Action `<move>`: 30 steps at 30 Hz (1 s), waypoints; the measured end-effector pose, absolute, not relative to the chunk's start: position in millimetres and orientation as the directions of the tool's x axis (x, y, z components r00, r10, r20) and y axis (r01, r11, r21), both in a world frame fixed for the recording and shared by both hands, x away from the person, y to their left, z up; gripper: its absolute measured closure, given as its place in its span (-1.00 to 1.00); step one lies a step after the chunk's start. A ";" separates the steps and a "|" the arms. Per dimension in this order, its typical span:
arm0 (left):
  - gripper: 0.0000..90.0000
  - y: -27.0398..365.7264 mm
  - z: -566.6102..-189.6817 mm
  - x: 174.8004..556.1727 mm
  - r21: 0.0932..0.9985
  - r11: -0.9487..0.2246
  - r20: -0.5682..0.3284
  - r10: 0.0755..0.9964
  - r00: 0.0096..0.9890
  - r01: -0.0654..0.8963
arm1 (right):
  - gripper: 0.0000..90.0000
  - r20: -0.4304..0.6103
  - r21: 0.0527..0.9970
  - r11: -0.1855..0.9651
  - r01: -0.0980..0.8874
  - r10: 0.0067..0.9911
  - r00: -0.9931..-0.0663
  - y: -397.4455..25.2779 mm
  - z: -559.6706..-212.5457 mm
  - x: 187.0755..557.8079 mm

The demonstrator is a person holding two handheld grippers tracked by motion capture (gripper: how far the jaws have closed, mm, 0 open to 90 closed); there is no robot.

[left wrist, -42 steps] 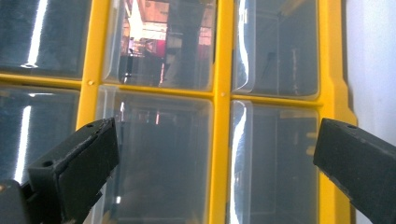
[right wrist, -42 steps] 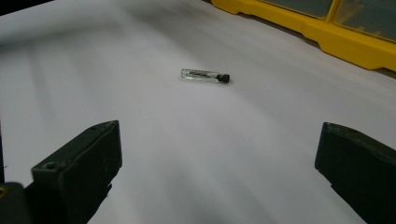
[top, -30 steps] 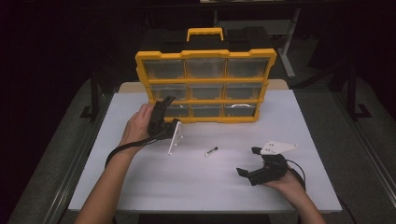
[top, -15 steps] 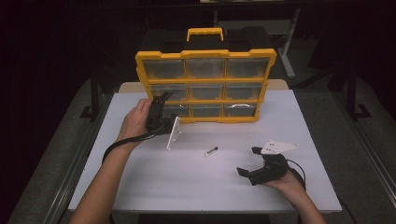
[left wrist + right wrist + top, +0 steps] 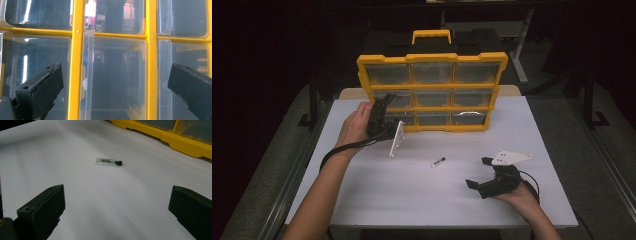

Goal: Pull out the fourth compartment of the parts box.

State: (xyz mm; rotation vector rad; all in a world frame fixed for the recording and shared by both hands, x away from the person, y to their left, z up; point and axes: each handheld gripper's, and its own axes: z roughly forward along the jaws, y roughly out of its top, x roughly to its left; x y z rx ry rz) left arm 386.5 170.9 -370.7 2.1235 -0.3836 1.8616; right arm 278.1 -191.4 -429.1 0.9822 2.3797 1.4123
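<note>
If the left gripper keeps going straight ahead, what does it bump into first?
Most likely a clear drawer of the yellow organizer. The left gripper points its open jaws right at the drawer front, with nothing between. How close it already is, I cannot tell.

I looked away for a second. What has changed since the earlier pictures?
The left tool has edged up and forward to the clear drawers of the yellow plastic organiser box, jaws open, gripping nothing. The right tool, open, the small clear vial with a black cap and the box stayed put.
</note>
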 end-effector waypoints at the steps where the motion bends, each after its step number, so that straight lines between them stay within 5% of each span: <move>1: -1.00 171.1 -370.3 386.7 0.040 -0.923 0.991 -0.011 0.130 -0.383 | -1.00 0.154 0.839 0.321 0.440 0.635 -0.757 -191.4 -429.0 278.0; 13: -0.99 172.4 -363.4 393.4 0.038 -0.928 0.993 -0.005 0.114 -0.372 | -1.00 0.153 0.840 0.321 0.438 0.634 -0.758 -191.9 -428.8 277.9; 30: -0.73 176.6 -363.0 399.0 0.033 -0.940 0.995 -0.002 0.104 -0.340 | -1.00 0.153 0.841 0.318 0.438 0.637 -0.755 -192.4 -428.9 278.8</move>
